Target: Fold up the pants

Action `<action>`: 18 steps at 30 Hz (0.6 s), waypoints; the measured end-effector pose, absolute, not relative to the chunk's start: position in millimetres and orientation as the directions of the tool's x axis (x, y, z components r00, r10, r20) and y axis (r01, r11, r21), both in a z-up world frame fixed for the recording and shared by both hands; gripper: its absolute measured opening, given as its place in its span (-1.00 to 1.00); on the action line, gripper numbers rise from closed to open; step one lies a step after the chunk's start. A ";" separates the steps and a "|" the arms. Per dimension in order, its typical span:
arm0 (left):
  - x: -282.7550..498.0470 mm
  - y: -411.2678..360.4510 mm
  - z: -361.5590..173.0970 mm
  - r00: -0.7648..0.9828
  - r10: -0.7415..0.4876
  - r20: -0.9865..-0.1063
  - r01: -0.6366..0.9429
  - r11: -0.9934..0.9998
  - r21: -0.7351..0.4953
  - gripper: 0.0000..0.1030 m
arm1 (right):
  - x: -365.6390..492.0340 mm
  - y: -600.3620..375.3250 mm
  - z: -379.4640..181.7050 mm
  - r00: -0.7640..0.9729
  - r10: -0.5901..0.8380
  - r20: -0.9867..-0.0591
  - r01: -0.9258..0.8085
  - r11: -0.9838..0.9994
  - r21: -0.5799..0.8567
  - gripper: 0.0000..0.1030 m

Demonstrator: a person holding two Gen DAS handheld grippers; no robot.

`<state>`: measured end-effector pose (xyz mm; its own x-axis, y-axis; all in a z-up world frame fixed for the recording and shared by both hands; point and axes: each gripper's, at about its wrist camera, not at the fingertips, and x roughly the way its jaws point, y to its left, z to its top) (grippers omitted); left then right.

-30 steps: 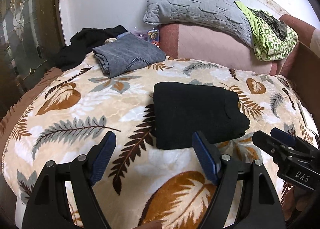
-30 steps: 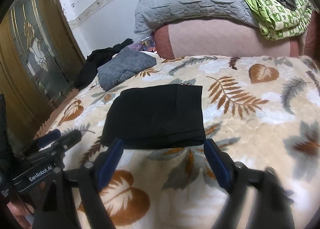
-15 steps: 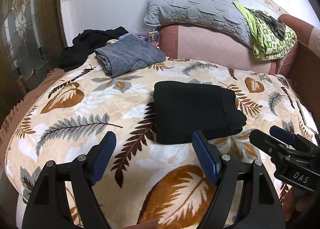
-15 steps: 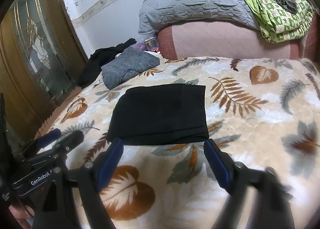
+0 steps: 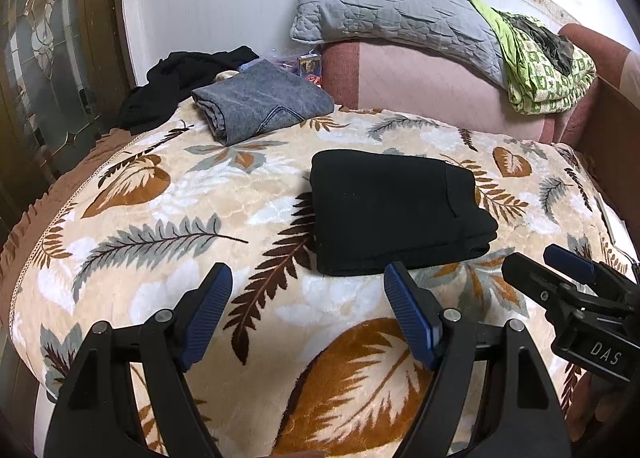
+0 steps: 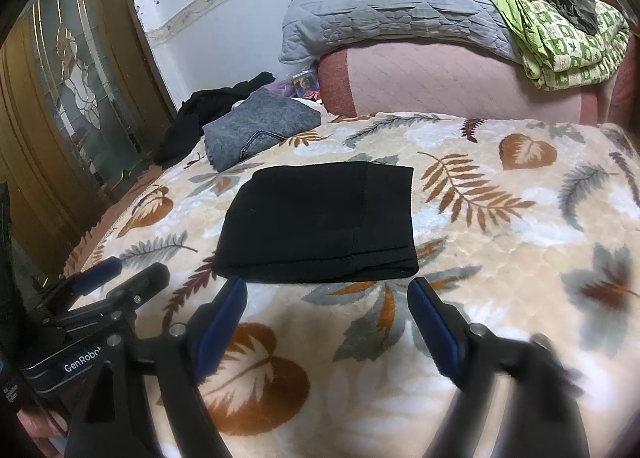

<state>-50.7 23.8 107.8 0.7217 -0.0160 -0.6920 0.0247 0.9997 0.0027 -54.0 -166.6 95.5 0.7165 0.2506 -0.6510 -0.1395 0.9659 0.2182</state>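
Observation:
Black pants [image 5: 394, 210] [image 6: 320, 222] lie folded into a flat rectangle on the leaf-patterned blanket [image 5: 168, 242] [image 6: 500, 258]. My left gripper [image 5: 306, 282] hovers open over the blanket, just short of the bundle's near edge, with nothing between its blue pads. My right gripper [image 6: 328, 292] is open too, its fingertips close to the near edge of the pants and empty. Each gripper shows in the other's view: the right one [image 5: 560, 266] at the right edge, the left one [image 6: 120, 274] at the lower left.
Folded grey jeans [image 5: 260, 100] [image 6: 256, 126] and a heap of black clothing [image 5: 180, 74] lie at the bed's far left. A grey pillow [image 5: 396, 14] and a green patterned blanket [image 5: 544, 66] rest on the pink headboard cushion. A glazed wooden door [image 6: 80, 70] stands left.
Both views have shifted slightly back, so the pants sit a little farther from the fingertips. The pants themselves have not moved, and both grippers stay open.

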 end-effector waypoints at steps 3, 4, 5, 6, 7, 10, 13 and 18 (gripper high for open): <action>-51.3 22.6 108.3 0.726 -0.019 -0.687 0.028 1.000 0.002 0.53 | -53.9 -167.2 95.5 0.718 0.250 -0.650 -0.140 0.966 0.217 0.62; -50.7 22.4 108.2 0.726 -0.021 -0.687 0.029 1.000 0.001 0.53 | -53.7 -167.3 95.5 0.718 0.251 -0.650 -0.140 0.966 0.218 0.62; -50.1 22.3 107.8 0.724 -0.022 -0.690 0.031 1.000 0.000 0.53 | -53.8 -167.1 95.4 0.717 0.250 -0.651 -0.139 0.966 0.218 0.62; -49.5 22.1 107.2 0.721 -0.023 -0.693 0.032 0.999 0.000 0.53 | -53.6 -167.7 95.2 0.715 0.250 -0.653 -0.137 0.966 0.219 0.62; -49.6 22.0 107.0 0.721 -0.023 -0.693 0.031 1.000 0.000 0.53 | -53.2 -168.4 95.1 0.714 0.250 -0.653 -0.137 0.966 0.220 0.62; -49.6 22.2 105.9 0.720 -0.020 -0.694 0.027 1.000 -0.001 0.53 | -52.6 -169.0 93.4 0.712 0.252 -0.655 -0.137 0.965 0.223 0.62; -49.2 21.7 105.0 0.717 -0.020 -0.697 0.027 1.000 -0.001 0.53 | -52.0 -169.0 92.0 0.707 0.256 -0.659 -0.138 0.964 0.227 0.62; -50.1 20.7 104.8 0.715 -0.021 -0.698 0.031 1.000 0.001 0.53 | -52.1 -169.9 91.5 0.708 0.254 -0.658 -0.135 0.964 0.227 0.62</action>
